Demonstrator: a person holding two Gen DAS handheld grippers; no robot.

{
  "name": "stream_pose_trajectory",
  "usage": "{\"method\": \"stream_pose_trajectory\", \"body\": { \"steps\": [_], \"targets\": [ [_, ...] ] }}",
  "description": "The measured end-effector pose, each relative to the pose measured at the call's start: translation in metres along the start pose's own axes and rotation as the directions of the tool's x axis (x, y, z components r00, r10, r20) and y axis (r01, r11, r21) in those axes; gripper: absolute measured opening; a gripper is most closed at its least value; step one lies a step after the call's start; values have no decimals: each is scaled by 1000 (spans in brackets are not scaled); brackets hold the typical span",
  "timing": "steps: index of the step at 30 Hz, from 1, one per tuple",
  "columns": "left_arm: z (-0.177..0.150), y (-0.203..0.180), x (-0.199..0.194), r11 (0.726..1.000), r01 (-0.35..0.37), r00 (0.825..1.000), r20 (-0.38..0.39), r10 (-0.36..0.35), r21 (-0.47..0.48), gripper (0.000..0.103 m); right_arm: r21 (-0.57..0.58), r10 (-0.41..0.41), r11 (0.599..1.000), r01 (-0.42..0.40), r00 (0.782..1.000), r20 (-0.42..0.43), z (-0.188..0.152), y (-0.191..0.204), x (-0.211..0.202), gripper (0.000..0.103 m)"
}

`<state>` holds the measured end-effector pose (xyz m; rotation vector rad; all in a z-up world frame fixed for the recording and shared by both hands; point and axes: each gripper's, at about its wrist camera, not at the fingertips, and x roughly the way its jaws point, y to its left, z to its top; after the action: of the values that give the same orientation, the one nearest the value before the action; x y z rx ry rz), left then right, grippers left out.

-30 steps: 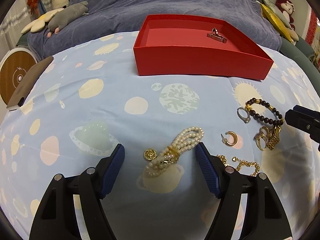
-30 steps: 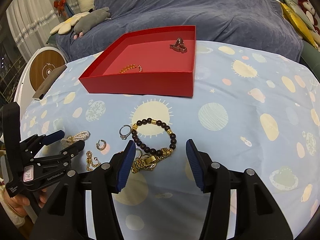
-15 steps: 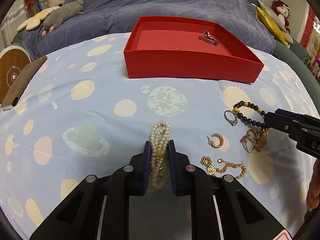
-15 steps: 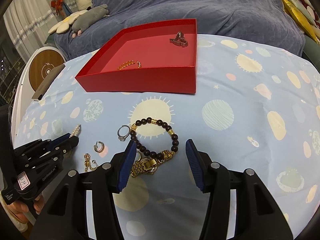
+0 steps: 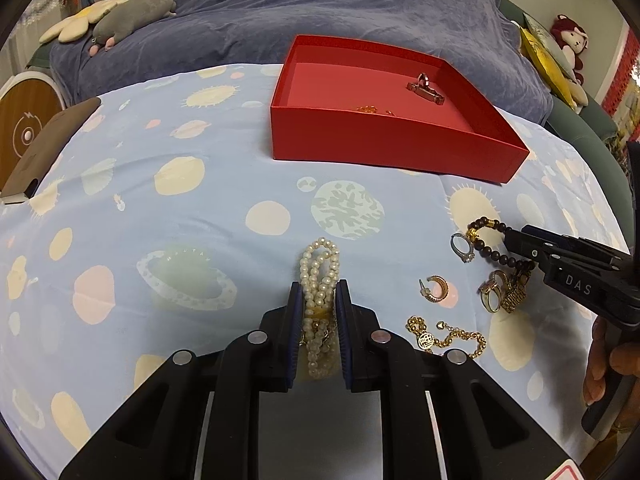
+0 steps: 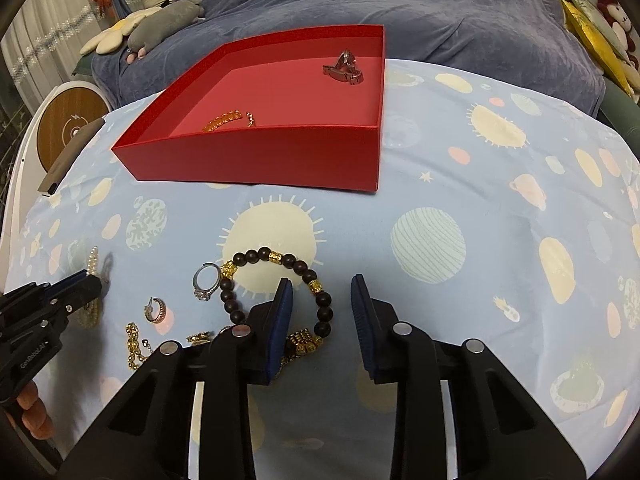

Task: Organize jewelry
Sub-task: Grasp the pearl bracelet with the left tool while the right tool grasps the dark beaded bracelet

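Closing has happened on the left side: a second ago the left tool (image 5: 318, 300) stood wide around the pearl bracelet (image 5: 320, 272), and now its blue pads pinch the strand bundle, while the right tool (image 6: 322, 304) has narrowed somewhat and crept forward over the dark bead bracelet (image 6: 276, 276).

Largest first, the bed (image 6: 500, 208), under a pale blue planet-print sheet, carries everything. The red box (image 5: 384, 148) sits toward its far edge, straight ahead and slightly right of the left tool, already holding a silver clasp piece (image 5: 426, 88) and a gold chain (image 6: 228, 120).

The pearl bracelet runs lengthwise along the left tool's line, its free loop poking out past the fingertips toward the box, so the carry looks like a plain lift and push forward.

The right tool stands part open, holding nothing, its left pad inside the dark bead bracelet's ring and the near beads between the pads.

Nearby on the sheet lie a gold charm bracelet (image 5: 444, 334), a hoop earring (image 5: 436, 288) and a silver ring (image 5: 462, 246), all well apart from the box.
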<state>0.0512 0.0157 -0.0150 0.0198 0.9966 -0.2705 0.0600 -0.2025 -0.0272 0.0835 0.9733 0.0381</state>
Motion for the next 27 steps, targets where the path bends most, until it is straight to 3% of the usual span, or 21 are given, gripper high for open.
{"method": "stream_pose_trajectory", "body": {
  "steps": [2,5,27],
  "targets": [
    [0,1,0,1000,-2,1000,1,2,-3,13,-9,-5,1000,5,1000,1,-1,1,0,15],
    [0,3,-2,1000,-2,1000,4,2,-6,13,-18,-13,1000,13,1000,5,-2,2,-2,9],
    [24,-15,-13,999,28,999,46,-26,-32,13,-3,71,997,-71,992,101,13,9,-45,7]
  ]
}}
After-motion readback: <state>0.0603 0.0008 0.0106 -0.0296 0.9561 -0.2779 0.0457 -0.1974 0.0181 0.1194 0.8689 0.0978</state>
